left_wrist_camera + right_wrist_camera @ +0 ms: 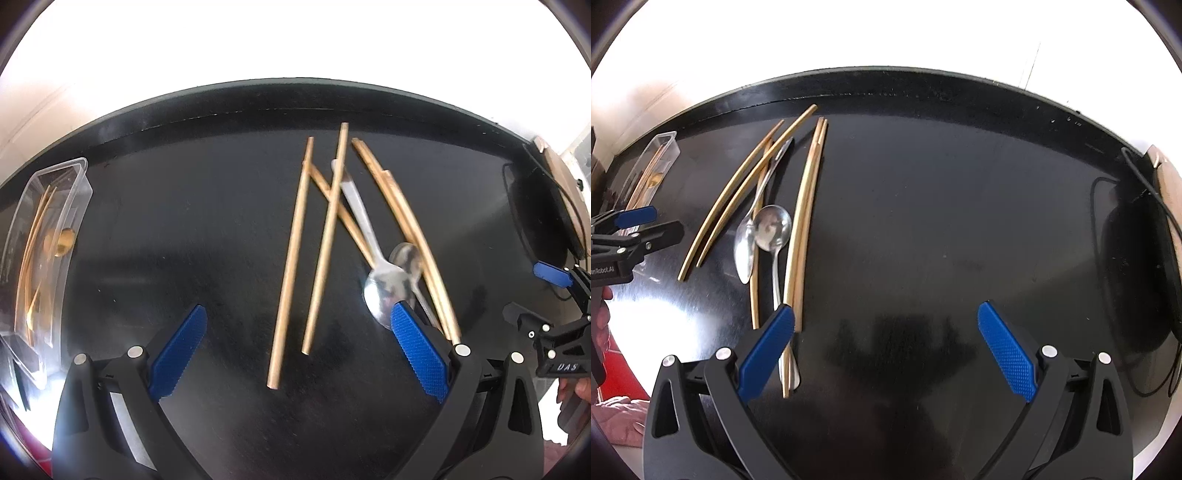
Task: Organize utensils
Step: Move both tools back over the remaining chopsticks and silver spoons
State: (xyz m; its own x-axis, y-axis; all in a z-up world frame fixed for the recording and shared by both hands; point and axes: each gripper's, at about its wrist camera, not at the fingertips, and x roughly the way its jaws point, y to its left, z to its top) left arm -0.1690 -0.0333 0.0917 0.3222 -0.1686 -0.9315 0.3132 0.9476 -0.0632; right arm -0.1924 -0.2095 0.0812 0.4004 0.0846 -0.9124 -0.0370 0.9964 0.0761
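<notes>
Both grippers, left (295, 343) and right (886, 347), gape wide and empty. Chopsticks (291, 266) and spoons (384, 288) lie loose ahead of the left one, so picking comes next: probably closing on one stick. Only the left view shows the bin (44, 254) holding sorted pieces clearly, far left.
</notes>
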